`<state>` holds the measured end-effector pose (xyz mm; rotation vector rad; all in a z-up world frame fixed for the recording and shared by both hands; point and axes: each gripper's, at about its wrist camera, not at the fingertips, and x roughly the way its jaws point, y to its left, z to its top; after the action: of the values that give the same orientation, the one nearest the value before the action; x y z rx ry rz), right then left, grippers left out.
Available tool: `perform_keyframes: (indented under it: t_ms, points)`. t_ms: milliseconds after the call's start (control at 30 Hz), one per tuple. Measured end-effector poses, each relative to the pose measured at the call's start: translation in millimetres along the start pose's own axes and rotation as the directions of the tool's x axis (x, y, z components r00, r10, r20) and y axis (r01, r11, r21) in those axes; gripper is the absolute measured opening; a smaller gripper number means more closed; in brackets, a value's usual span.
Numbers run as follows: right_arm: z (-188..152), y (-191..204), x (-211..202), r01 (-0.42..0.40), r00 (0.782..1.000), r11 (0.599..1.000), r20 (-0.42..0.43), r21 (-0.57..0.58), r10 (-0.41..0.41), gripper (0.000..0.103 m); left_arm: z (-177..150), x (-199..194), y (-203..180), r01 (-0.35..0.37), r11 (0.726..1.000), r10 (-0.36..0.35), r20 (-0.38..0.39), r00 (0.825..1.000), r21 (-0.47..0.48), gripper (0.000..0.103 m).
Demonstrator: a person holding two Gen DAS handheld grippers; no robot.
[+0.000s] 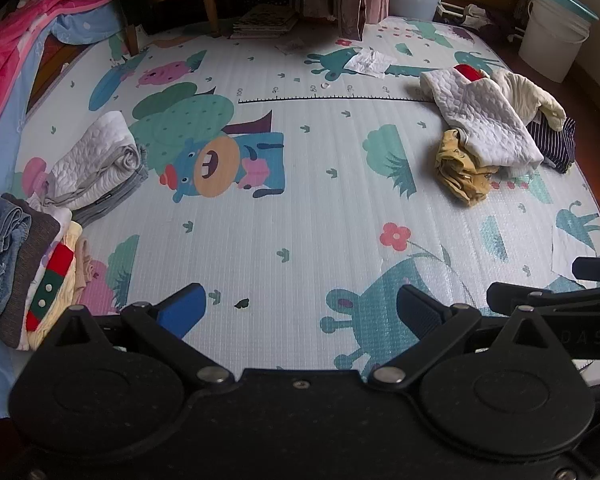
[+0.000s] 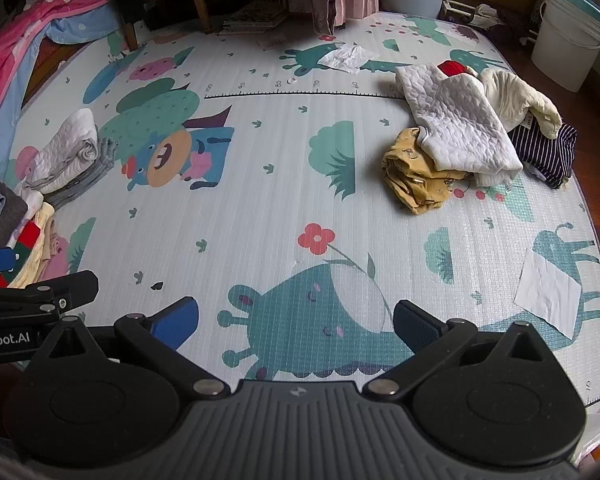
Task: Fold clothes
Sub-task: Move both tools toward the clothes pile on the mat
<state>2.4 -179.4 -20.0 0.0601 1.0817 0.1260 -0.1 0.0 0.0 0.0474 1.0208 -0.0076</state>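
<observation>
A heap of unfolded clothes lies at the right of the cartoon play mat (image 1: pixel 300 208) (image 2: pixel 260 200): a white quilted garment (image 1: pixel 484 120) (image 2: pixel 456 124) on top, a yellow one (image 1: pixel 462 174) (image 2: pixel 416 176), a cream one (image 1: pixel 528 96) (image 2: pixel 516 100) and a navy striped one (image 1: pixel 556 142) (image 2: pixel 544 148). Folded clothes are stacked at the left: a white quilted piece on grey (image 1: pixel 96 164) (image 2: pixel 68 152) and a pile with jeans (image 1: pixel 4 256). My left gripper (image 1: pixel 302 312) and right gripper (image 2: pixel 296 320) are both open and empty, low over the mat's near side, far from both heaps.
White paper sheets lie on the mat (image 2: pixel 548 292) (image 1: pixel 368 62). A white bucket (image 1: pixel 552 36) (image 2: pixel 568 44) stands at the far right. A pink blanket (image 1: pixel 24 32) lies at the far left. Chair legs (image 1: pixel 208 4) and curtains stand behind the mat.
</observation>
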Motion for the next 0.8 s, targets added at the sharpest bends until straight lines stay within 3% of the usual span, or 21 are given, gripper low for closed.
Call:
perform_keyframes:
  t_ms: [467,633,800]
  points:
    - [8.8,-12.4,-7.8,-0.002,0.999,1.0,0.032,-0.026,0.003,0.103,8.6,3.1,-5.6,0.016,1.0,-0.016,0.002,1.0,-0.016,0.103]
    - [24.1,-36.8,-19.3,0.022,0.999,1.0,0.032,-0.004,-0.022,0.103,26.6,-3.3,-12.3,0.11,0.992,-0.109,0.012,0.994,-0.067,0.103]
    - [47.7,-65.2,-43.9,0.108,0.988,0.994,0.119,-0.035,-0.103,0.103,47.6,-13.5,-45.4,0.209,0.977,-0.205,0.07,0.976,-0.051,0.103]
